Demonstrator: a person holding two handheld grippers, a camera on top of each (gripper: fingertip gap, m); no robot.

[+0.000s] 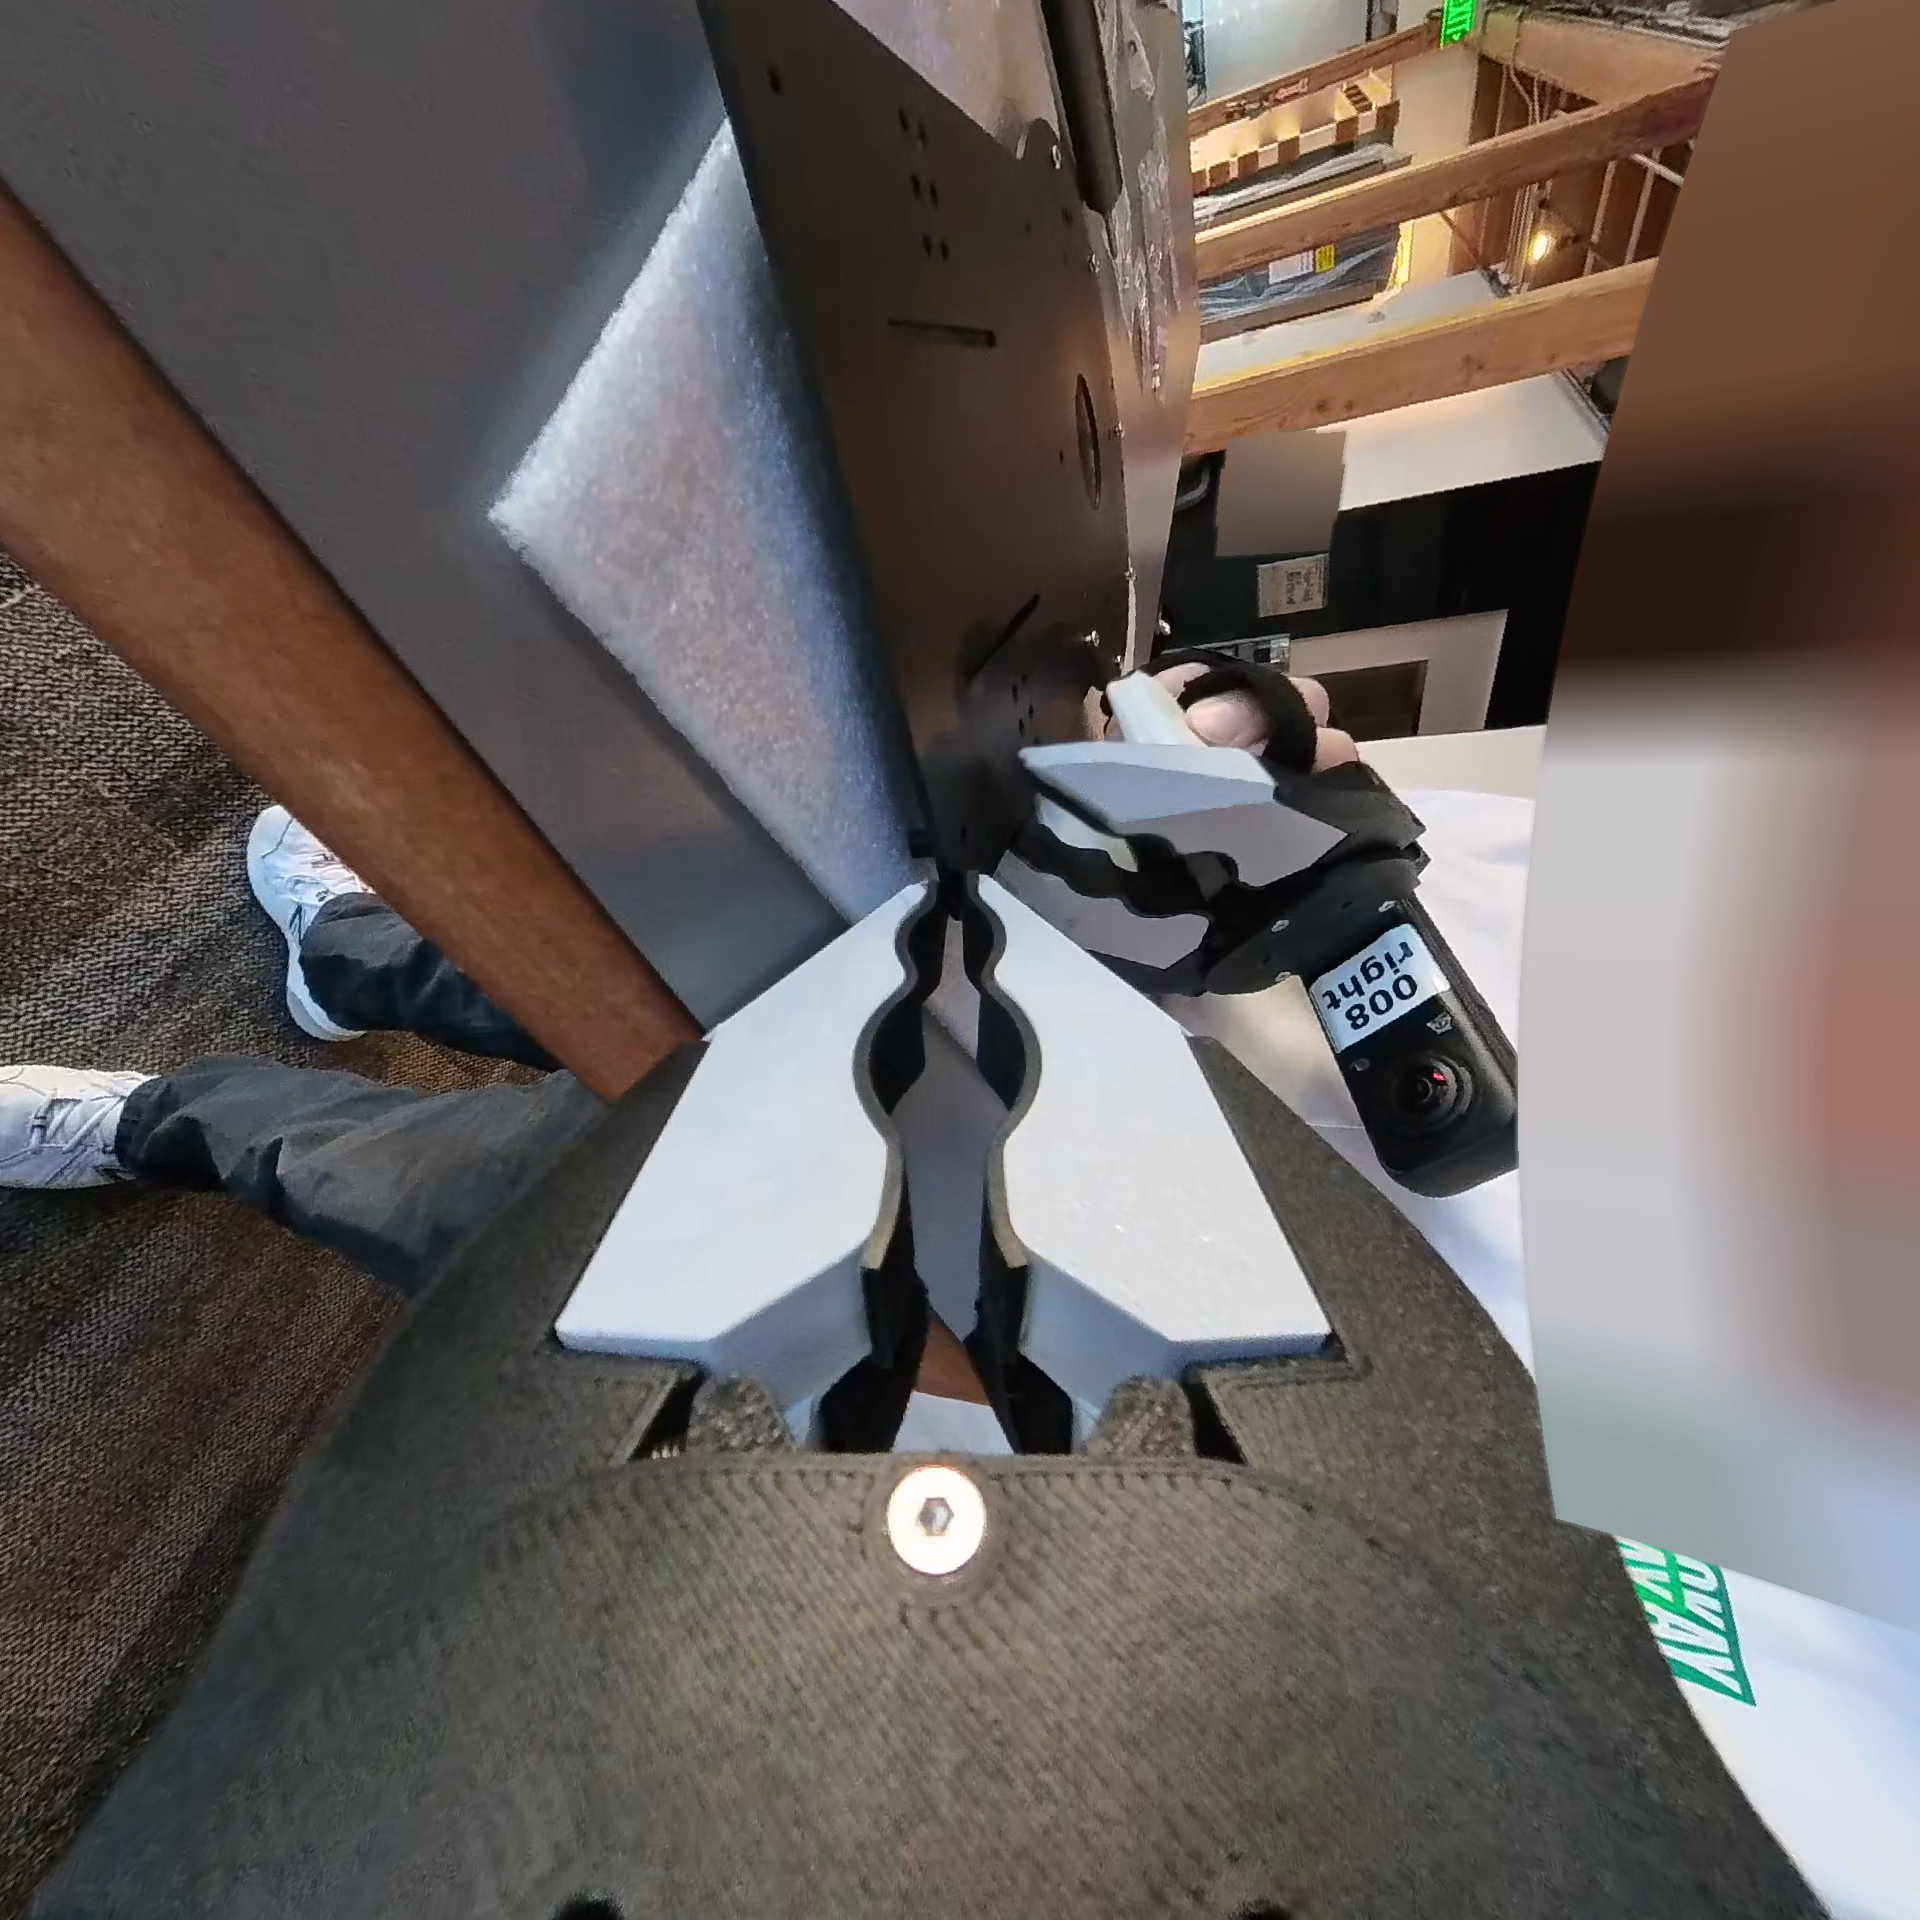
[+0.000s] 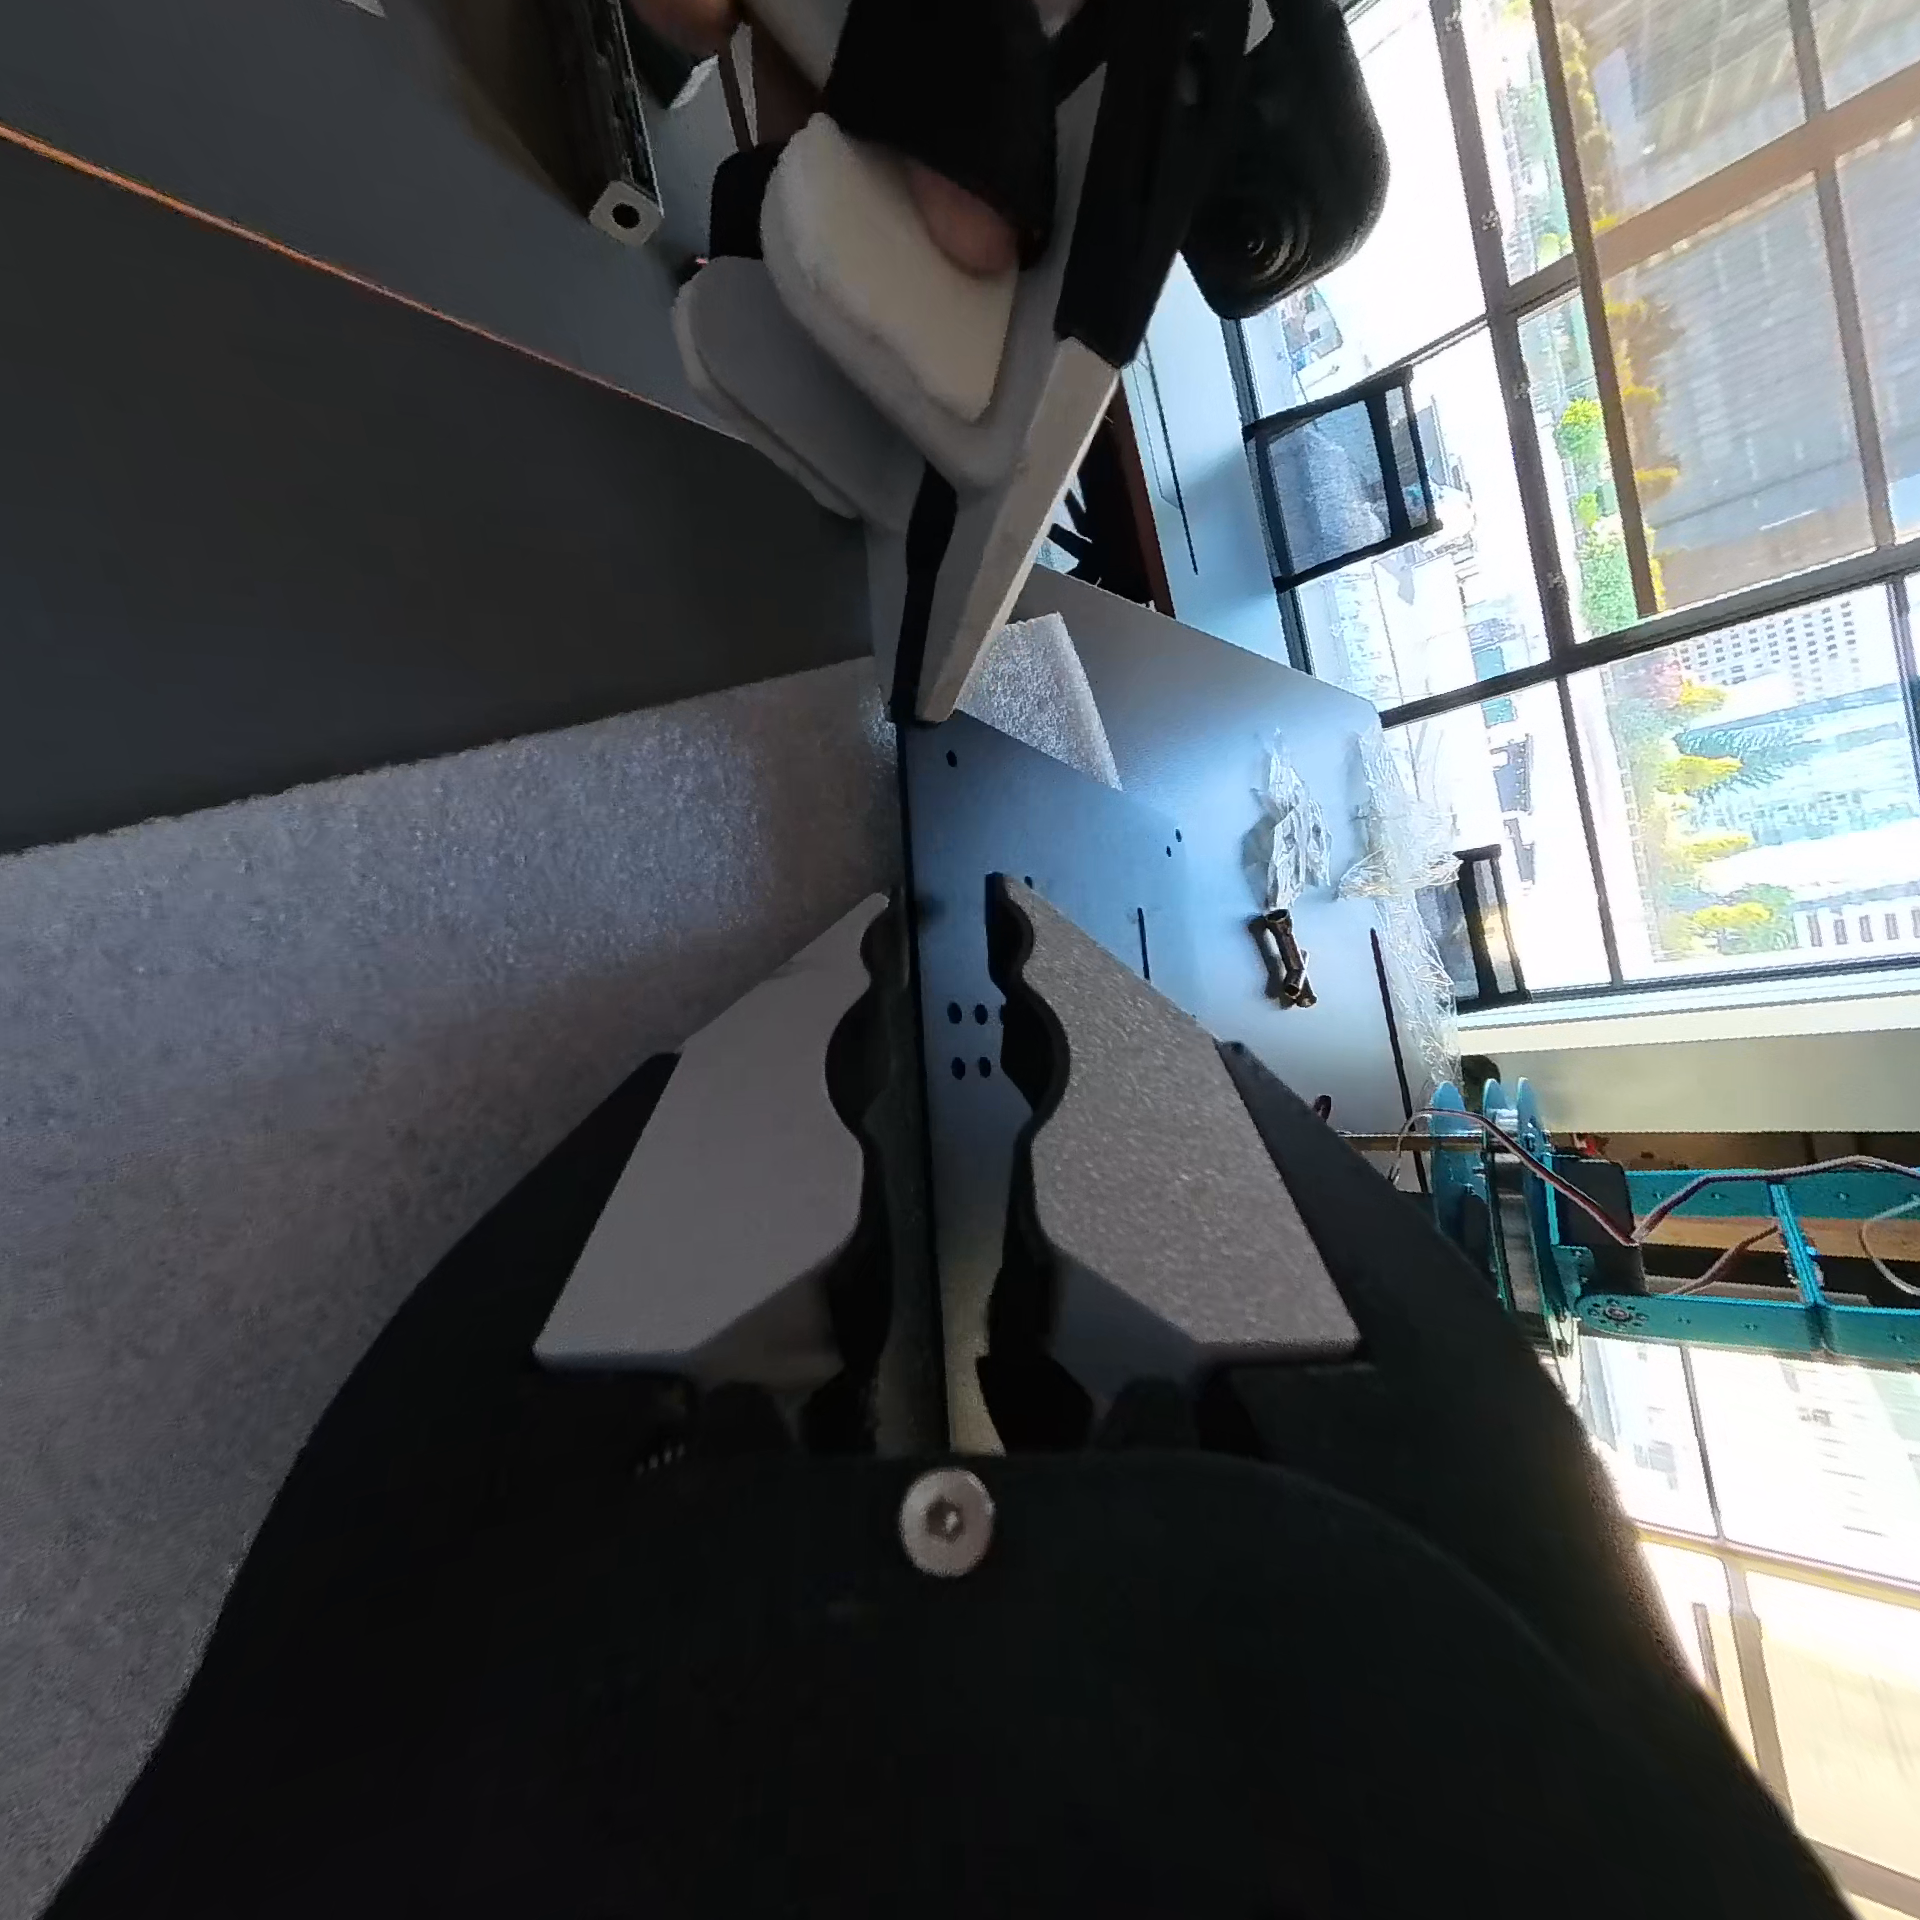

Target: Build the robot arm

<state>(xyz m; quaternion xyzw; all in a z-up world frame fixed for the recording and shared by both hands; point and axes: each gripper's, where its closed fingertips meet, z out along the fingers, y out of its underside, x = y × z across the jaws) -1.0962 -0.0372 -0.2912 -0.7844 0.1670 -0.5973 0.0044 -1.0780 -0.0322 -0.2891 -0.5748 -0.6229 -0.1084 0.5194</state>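
A black metal plate (image 1: 935, 343) with small holes stands tilted on edge over a white foam sheet (image 1: 686, 540). My left gripper (image 1: 951, 896) is shut on the plate's lower corner. My right gripper (image 2: 943, 896), which also shows in the left wrist view (image 1: 1013, 831), sits astride the same plate (image 2: 1049, 821) close beside the left gripper (image 2: 914, 686). Its jaws are narrow: the left finger (image 2: 769, 1122) lies against the plate's edge, and the right finger (image 2: 1143, 1122) stands a little off the plate's face.
The foam (image 2: 436, 935) lies on a grey table with a brown wooden edge (image 1: 312, 644). A person's legs and white shoes (image 1: 301, 873) are on the carpet to the left. A teal metal robot frame (image 2: 1714, 1247) and large windows (image 2: 1714, 520) are to the right. My left and right fingertips are right by each other.
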